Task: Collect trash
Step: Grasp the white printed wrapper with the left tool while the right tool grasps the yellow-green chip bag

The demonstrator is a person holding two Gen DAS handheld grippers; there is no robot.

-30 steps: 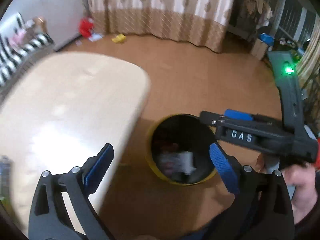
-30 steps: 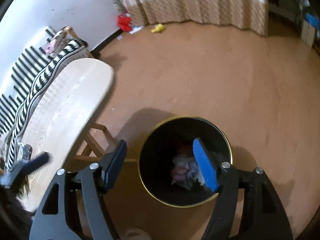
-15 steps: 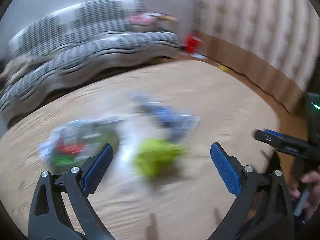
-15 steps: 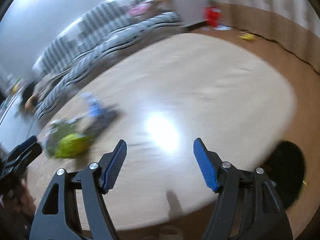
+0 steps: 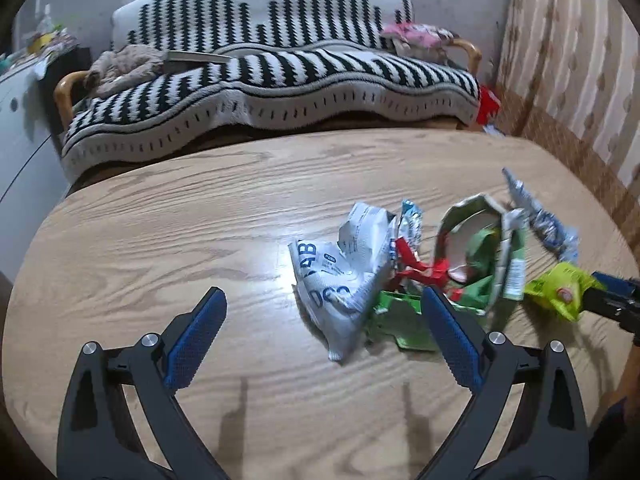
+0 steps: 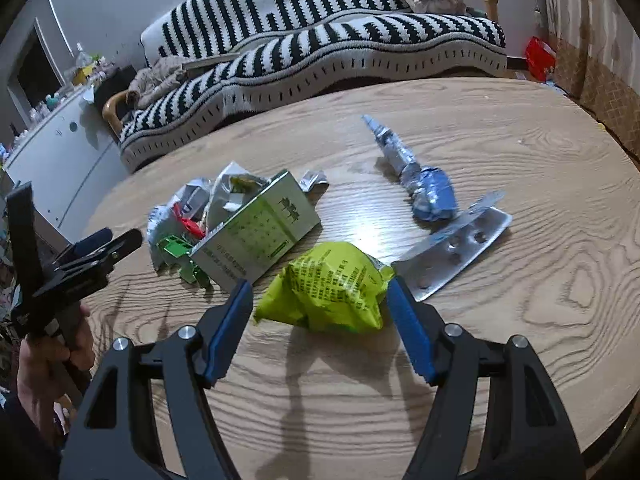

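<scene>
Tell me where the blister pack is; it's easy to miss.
Right wrist view: the blister pack lies on the table, right of the yellow-green bag, just below the blue wrapper.

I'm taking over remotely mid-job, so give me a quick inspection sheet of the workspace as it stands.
Surface: wooden table, dry, glare patch.
Job's things: yellow-green wrapper, green box, blister pack, blue foil wrapper, white bag, all on the table.
Clutter: nothing seen beyond the trash.
Grippers: left gripper open, empty; right gripper open, straddling the yellow-green wrapper.
Cables: nothing seen.
Surroundings: striped sofa, curtain.
</scene>
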